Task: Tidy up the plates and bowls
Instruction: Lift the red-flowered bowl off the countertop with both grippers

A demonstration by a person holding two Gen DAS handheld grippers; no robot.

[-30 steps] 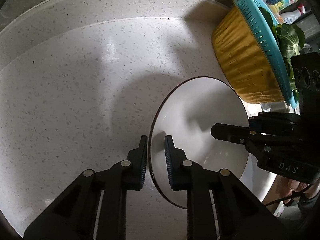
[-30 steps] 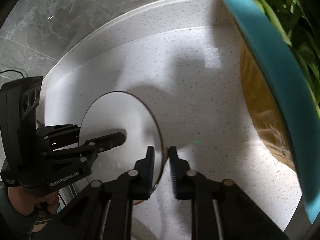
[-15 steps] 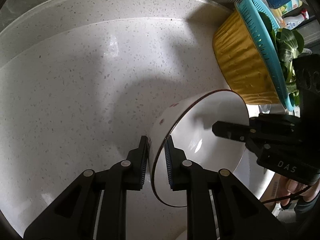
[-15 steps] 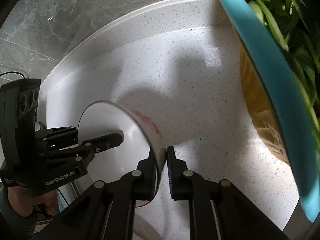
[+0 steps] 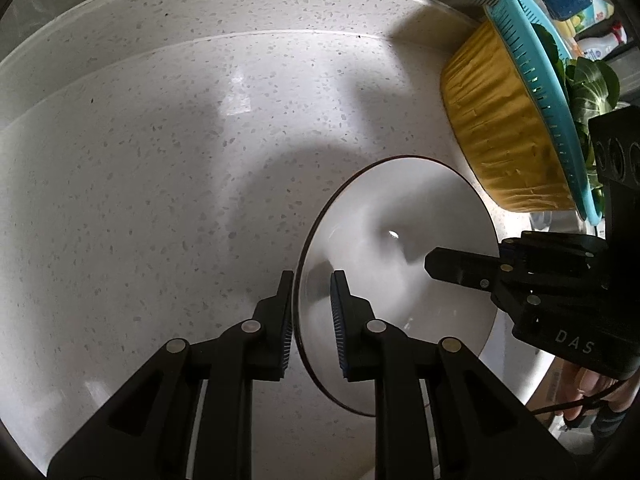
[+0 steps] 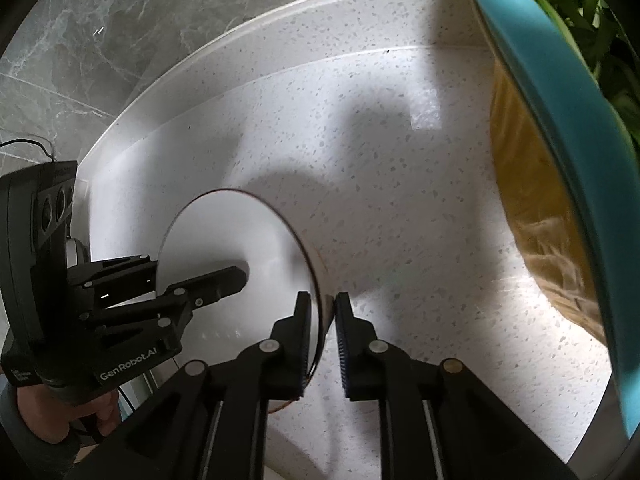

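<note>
A white bowl (image 5: 400, 264) with a dark rim is held between both grippers above the speckled white counter (image 5: 160, 160). My left gripper (image 5: 311, 304) is shut on its left rim. My right gripper (image 6: 323, 316) is shut on the opposite rim of the bowl (image 6: 240, 240). In the left wrist view the right gripper's finger (image 5: 460, 268) reaches over the bowl's inside from the right. In the right wrist view the left gripper's finger (image 6: 216, 280) reaches over it from the left. The bowl faces up, roughly level.
A yellow basin (image 5: 504, 136) holding a teal colander (image 5: 536, 80) with leafy greens (image 5: 588, 84) stands at the right, close beside the right gripper (image 6: 560, 140). A raised counter lip and grey marble wall (image 6: 100, 40) run along the back. Bottles (image 5: 592, 16) stand behind the colander.
Half a second ago the bowl was tilted, showing its outer side with red marks. It is now back roughly level between both grippers, about where it was a second ago.
</note>
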